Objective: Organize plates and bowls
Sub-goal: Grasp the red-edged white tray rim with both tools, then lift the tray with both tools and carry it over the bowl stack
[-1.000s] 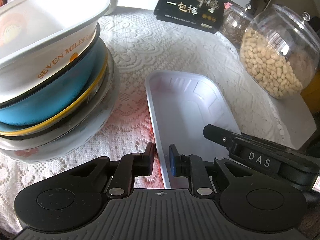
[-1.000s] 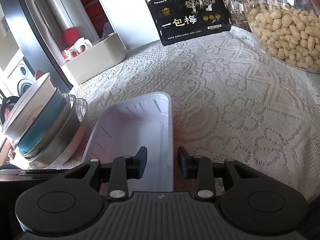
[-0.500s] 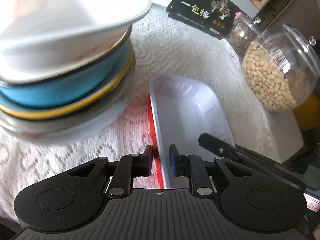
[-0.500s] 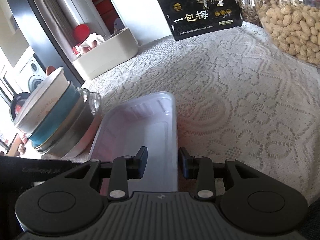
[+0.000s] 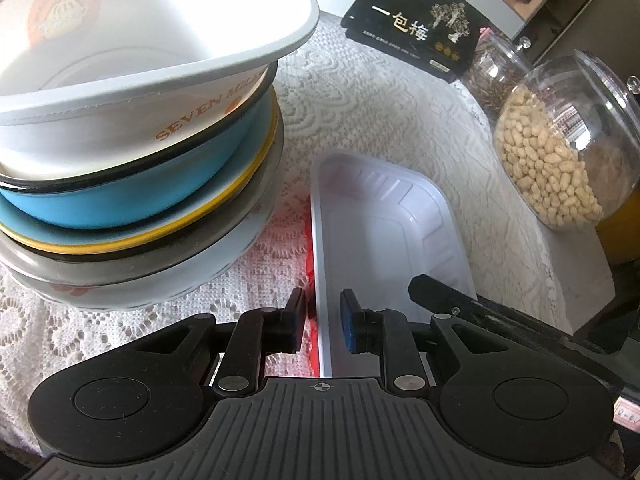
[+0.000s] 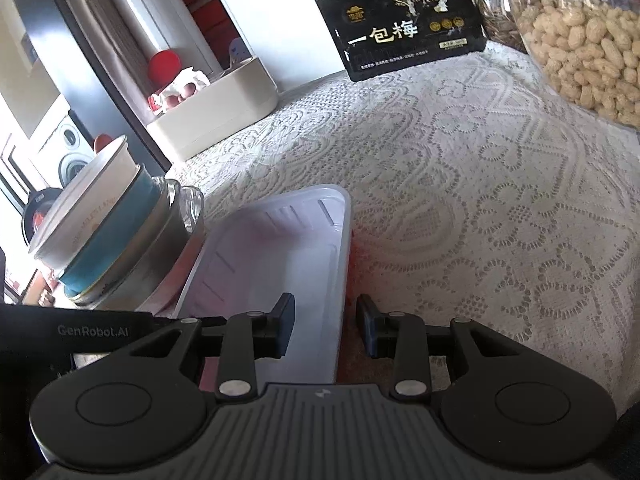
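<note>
Two grippers straddle one white plastic tray, low centre of both frames, just beside the stacked bowls at left.

Should either side let go, I'd guess the thin tray tips or knocks that tall stack. Left gripper has its jaws slightly apart around the tray's rim, pads not visibly pressing. Right gripper straddles the opposite rim; whether it pinches, I cannot tell.

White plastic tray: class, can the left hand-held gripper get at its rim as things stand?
Probably yes: the left hand-held gripper already straddles the white plastic tray's near-left rim, nothing between.
</note>
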Motion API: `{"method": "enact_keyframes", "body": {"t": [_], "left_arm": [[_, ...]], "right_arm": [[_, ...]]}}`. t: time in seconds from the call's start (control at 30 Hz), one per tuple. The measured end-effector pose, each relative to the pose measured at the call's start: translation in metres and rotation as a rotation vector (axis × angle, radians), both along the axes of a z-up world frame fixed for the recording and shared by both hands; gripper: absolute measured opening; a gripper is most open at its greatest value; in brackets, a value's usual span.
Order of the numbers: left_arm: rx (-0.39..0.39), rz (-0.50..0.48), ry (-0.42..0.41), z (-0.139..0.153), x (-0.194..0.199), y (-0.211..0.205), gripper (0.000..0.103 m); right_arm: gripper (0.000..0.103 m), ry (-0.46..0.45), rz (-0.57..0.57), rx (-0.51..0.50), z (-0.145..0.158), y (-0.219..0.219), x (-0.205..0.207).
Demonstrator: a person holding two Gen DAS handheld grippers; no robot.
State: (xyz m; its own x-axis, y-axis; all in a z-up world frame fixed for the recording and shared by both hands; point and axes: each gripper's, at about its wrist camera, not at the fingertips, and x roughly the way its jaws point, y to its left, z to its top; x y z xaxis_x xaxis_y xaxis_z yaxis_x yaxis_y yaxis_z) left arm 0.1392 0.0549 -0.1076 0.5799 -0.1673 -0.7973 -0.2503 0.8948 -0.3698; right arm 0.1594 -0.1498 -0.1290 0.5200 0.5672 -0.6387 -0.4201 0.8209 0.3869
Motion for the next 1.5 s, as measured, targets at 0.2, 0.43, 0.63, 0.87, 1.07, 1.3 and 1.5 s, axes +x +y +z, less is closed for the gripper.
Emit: {"method": "enact_keyframes", "body": {"t": [0.2,0.43,0.63,0.87,1.07,1.3,1.5], "left_arm": [[0.016,-0.046,-0.067,0.022,-0.006,-0.009,0.021],[0.068,-0.135,-0.257,0.132,-0.027,0.010,0.022],[0.165,-0.059,-0.328,0.186,-0.064,0.069,0.022],[0.142,-0.005,-0.244,0.146,-0.058,0.124,0.022],[0.060,-0.004,-0.249,0.121,-0.043,0.158,0.022],[0.076,-0.030,-0.239,0.122,-0.043,0.157,0.023],[0.091,-0.033,-0.221,0.121,-0.042,0.151,0.022]], "right_arm": [[0.034,-0.007,-0.021,0.018,0.025,-0.008,-0.004],[0.035,-0.233,-0.012,0.086,0.143,-0.003,-0.032],[0.035,-0.363,0.131,0.099,0.197,0.064,-0.056],[0.035,-0.243,0.166,0.023,0.154,0.138,-0.038],[0.035,-0.162,0.141,-0.029,0.131,0.161,-0.015],[0.035,-0.163,0.117,-0.020,0.128,0.166,-0.008],[0.035,-0.149,0.111,-0.017,0.124,0.163,-0.010]]}}
